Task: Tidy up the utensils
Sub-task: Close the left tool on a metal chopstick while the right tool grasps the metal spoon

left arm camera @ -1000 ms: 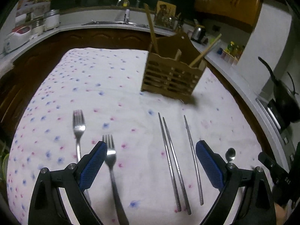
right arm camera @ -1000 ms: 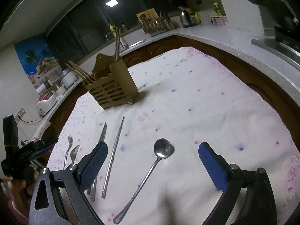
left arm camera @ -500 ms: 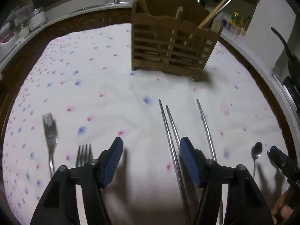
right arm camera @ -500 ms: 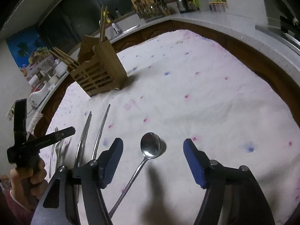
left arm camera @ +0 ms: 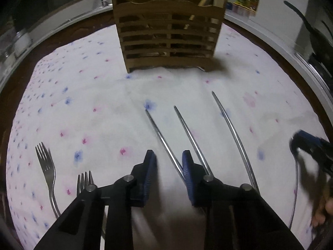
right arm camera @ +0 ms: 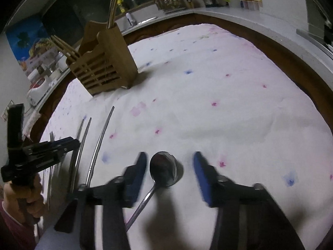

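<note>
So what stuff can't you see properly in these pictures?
- Left wrist view: the three metal chopsticks' near ends, hidden behind the left gripper.
- Left wrist view: the right gripper, blurred and cut off by the edge.
- Right wrist view: the silver spoon's handle end, hidden under the gripper.
- Slatted wooden utensil holder: contents too dark.

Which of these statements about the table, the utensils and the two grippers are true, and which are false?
1. The spoon lies between the open fingers of the right gripper. True.
2. The left gripper holds a fork. False: it holds nothing; both forks lie on the cloth to its left.
3. Three metal chopsticks lie on the cloth. True.
4. The wooden holder lies tipped over. False: it stands upright.
</note>
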{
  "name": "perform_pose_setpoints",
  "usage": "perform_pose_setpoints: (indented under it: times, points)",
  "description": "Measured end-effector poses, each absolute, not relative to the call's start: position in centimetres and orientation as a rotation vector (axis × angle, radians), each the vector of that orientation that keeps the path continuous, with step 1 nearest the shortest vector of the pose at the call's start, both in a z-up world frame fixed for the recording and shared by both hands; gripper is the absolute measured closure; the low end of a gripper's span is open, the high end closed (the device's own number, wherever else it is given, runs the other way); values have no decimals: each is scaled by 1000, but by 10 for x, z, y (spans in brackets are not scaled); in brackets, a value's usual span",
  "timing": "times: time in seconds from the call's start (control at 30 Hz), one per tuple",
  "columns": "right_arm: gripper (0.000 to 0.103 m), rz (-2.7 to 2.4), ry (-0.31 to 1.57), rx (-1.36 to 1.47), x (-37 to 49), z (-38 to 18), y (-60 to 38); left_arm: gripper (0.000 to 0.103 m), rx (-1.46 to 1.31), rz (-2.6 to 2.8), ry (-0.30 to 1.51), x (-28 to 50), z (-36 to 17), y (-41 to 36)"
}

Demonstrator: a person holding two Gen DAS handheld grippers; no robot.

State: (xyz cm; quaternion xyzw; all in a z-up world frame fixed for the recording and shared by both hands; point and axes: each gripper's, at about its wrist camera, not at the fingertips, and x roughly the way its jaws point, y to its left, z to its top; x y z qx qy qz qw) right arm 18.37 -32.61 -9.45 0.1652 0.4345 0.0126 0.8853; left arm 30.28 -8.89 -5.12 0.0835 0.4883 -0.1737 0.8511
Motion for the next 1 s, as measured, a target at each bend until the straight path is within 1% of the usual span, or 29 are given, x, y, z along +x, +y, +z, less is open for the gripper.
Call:
perform_pose_setpoints:
  times: [0.07, 0.17, 0.3, 0.37, 0.43, 0.47, 0.53, 0.6, 0.8, 1.0]
  points:
    - [81, 28, 909, 349, 184, -96, -328, 77, 157, -368, 1045, 304, -48, -85]
    - [86, 37, 910, 359, 184, -97, -329, 77, 132, -346, 1062, 314, -46, -84]
    - [87, 47, 913, 356, 186, -97, -327, 77, 148, -317, 1069, 325, -46, -91]
    - [87, 51, 915, 355, 187, -98, -327, 79, 178, -310, 1069, 328, -48, -99]
    - [88, 53, 916, 346, 187, -97, -326, 88, 205, -323, 1060, 328, -49, -104]
    - [91, 58, 916, 343, 187, -97, -326, 90, 209, -329, 1058, 328, -49, -106]
    - [94, 67, 918, 339, 188, -97, -324, 96, 204, -332, 1062, 328, -49, -107]
    - [99, 73, 912, 332, 188, -94, -321, 100, 193, -329, 1061, 327, -48, -103]
    - [100, 97, 857, 324, 180, -70, -316, 100, 116, -355, 996, 304, -23, -85]
    - [100, 99, 774, 280, 166, -33, -309, 100, -28, -409, 894, 272, 21, -52]
